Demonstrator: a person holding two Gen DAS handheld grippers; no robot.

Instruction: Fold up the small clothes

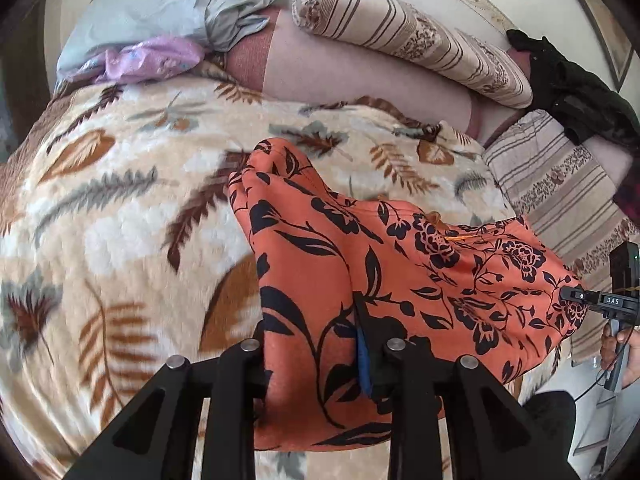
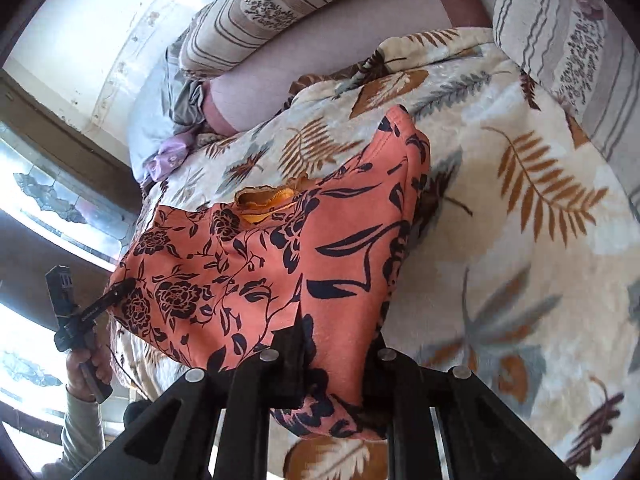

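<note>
You have the orange floral garment [image 1: 400, 264] pinched at two edges, the left gripper [image 1: 320, 340] and the right gripper [image 2: 336, 344] each with fingers narrowed onto cloth, so it hangs spread above the leaf-print blanket [image 1: 120, 208] on the bed (held up, I judge, to let creases fall out before you lay it flat for folding).

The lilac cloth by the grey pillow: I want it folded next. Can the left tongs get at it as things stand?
Probably not yet: the left tongs are shut on the orange floral garment. The lilac cloth lies uncovered across the leaf-print blanket.
</note>
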